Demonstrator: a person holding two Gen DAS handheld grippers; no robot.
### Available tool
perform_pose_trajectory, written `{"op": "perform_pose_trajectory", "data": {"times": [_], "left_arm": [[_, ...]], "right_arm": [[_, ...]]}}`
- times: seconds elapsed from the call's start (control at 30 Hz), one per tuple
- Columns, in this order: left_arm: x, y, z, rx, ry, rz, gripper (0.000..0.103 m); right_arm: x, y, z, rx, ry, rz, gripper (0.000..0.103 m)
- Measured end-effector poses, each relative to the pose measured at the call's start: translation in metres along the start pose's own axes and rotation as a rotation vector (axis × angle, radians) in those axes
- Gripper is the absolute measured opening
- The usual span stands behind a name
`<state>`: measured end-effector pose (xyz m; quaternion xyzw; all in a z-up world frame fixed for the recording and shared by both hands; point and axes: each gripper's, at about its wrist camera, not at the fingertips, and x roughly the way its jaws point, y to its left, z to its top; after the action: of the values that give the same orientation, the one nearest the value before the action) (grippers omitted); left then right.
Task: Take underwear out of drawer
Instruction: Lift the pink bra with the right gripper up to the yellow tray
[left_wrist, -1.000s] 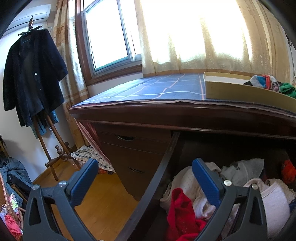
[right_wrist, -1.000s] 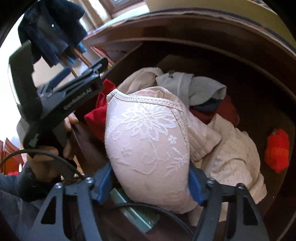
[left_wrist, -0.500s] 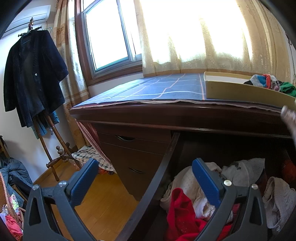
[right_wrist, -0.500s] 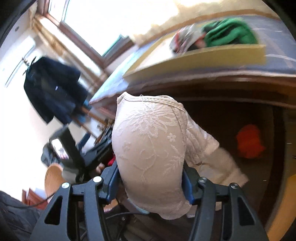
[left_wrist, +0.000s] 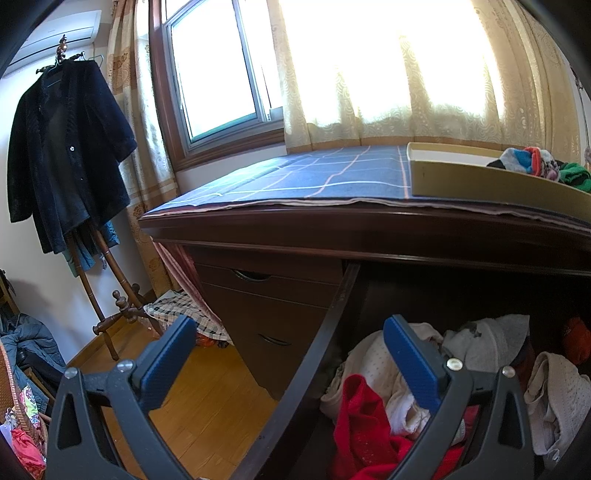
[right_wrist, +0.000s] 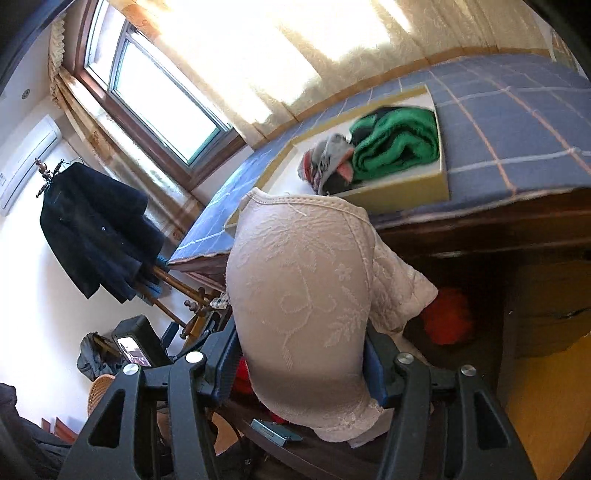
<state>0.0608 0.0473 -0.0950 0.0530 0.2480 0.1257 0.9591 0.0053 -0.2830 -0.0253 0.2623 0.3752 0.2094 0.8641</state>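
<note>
While the right claw (right_wrist: 301, 363) clamps the pale lace bra (right_wrist: 295, 295), its jaws lately tightened on the cup, the garment hangs clear of the drawer (left_wrist: 314, 365), its length running up and away from the jaws toward the tray (right_wrist: 410, 192) above and beyond. That tray already holds green and striped clothes. The left claw (left_wrist: 291, 365) stands open and empty over the drawer's edge, with red and white clothes heaped inside.

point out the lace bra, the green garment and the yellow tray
lace bra (right_wrist: 303, 295), right wrist view, middle of the cup
green garment (right_wrist: 399, 142), right wrist view, centre of the bundle
yellow tray (right_wrist: 399, 197), right wrist view, its near wall
</note>
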Motion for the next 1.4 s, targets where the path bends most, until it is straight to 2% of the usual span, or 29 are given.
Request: {"op": "perform_pose_trajectory", "data": {"times": [0.3,0.73,1.2,1.4], "left_arm": [[0.0,0.0,0.0,0.0,0.001,0.0,0.103],[0.0,0.002,0.001,-0.001,-0.007,-0.003,0.103],[-0.001,0.002,0.0,0.001,-0.016,-0.005,0.103],[-0.001,0.001,0.002,0.004,-0.018,-0.013,0.103]], "right_arm": [[-0.027,0.014,0.037,-0.048,-0.113,-0.003,0.059],[-0.019,0.046,0.091,-0.129,-0.188,-0.009,0.059],[0.033,0.056,0.156,-0.077,-0.238,-0.001,0.059],[0.08,0.062,0.176,-0.017,-0.2,0.012,0.059]]}}
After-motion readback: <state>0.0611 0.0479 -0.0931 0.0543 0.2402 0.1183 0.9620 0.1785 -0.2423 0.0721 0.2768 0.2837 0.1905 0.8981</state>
